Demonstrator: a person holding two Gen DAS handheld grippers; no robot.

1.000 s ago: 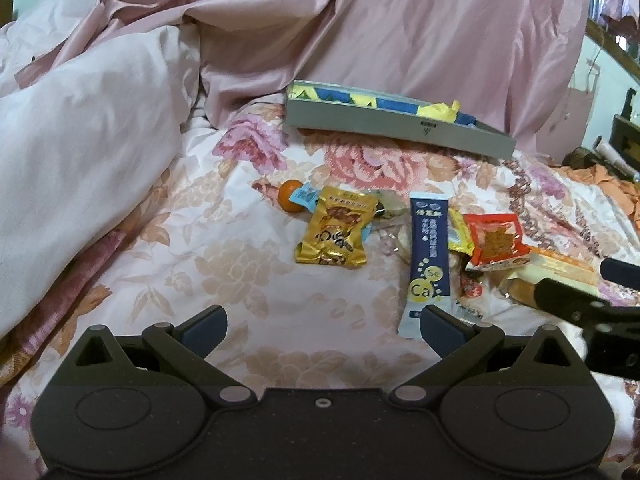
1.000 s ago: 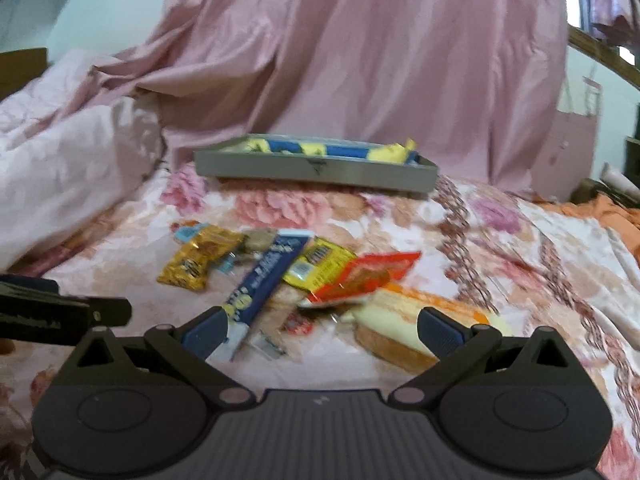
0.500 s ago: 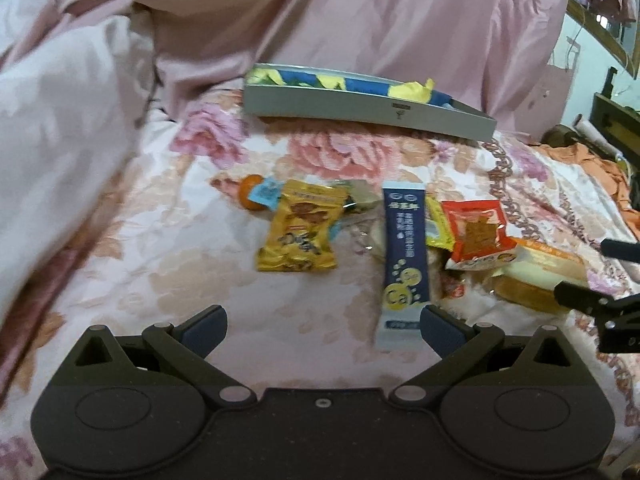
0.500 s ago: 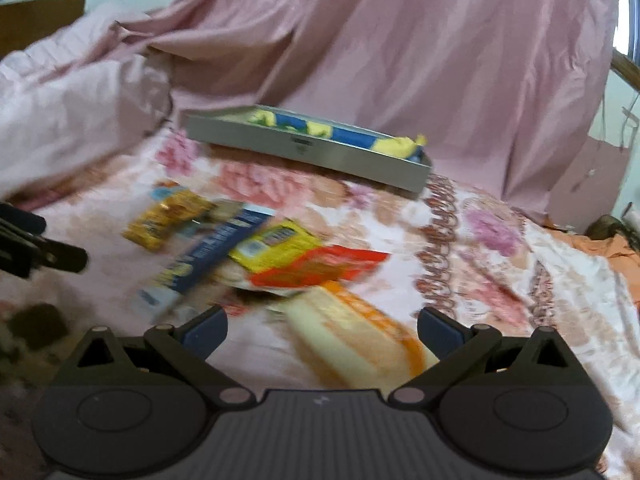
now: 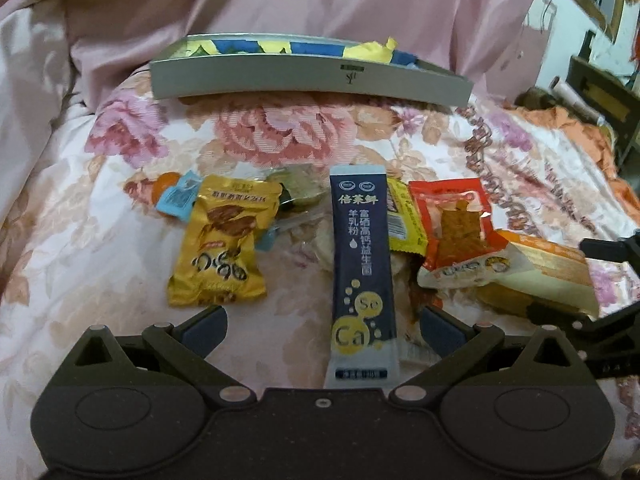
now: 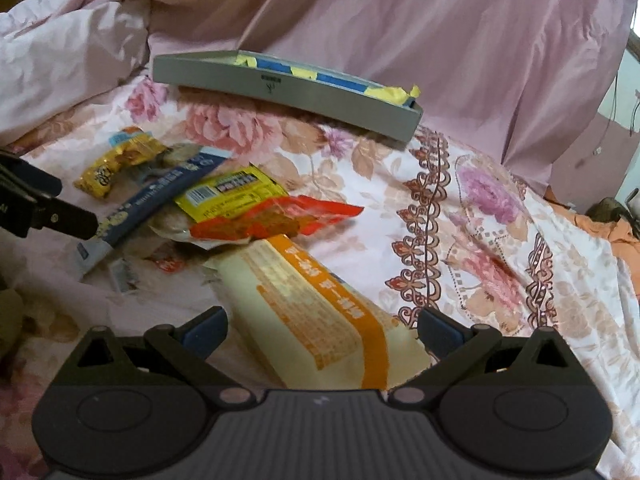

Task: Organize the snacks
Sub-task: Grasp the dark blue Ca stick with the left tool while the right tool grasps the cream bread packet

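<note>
A pile of snacks lies on a floral bedsheet. My left gripper [image 5: 322,326] is open, its fingers either side of the lower end of a dark blue sachet [image 5: 362,264]. A gold packet [image 5: 222,246], a yellow packet [image 5: 400,216] and a red packet [image 5: 452,228] lie around it. My right gripper [image 6: 320,326] is open around the near end of a cream and orange bread pack [image 6: 316,312]. The blue sachet [image 6: 160,196] and red packet [image 6: 276,218] lie beyond it.
A grey tray [image 5: 308,78] with blue and yellow packets stands at the back; it also shows in the right wrist view [image 6: 288,88]. Pink quilts [image 6: 360,20] rise behind and to the left. The left gripper's finger [image 6: 48,208] shows at the left edge.
Both grippers have moved forward and lower toward the pile. The left one now straddles the blue sachet and the right one the bread pack. Both stay open.
</note>
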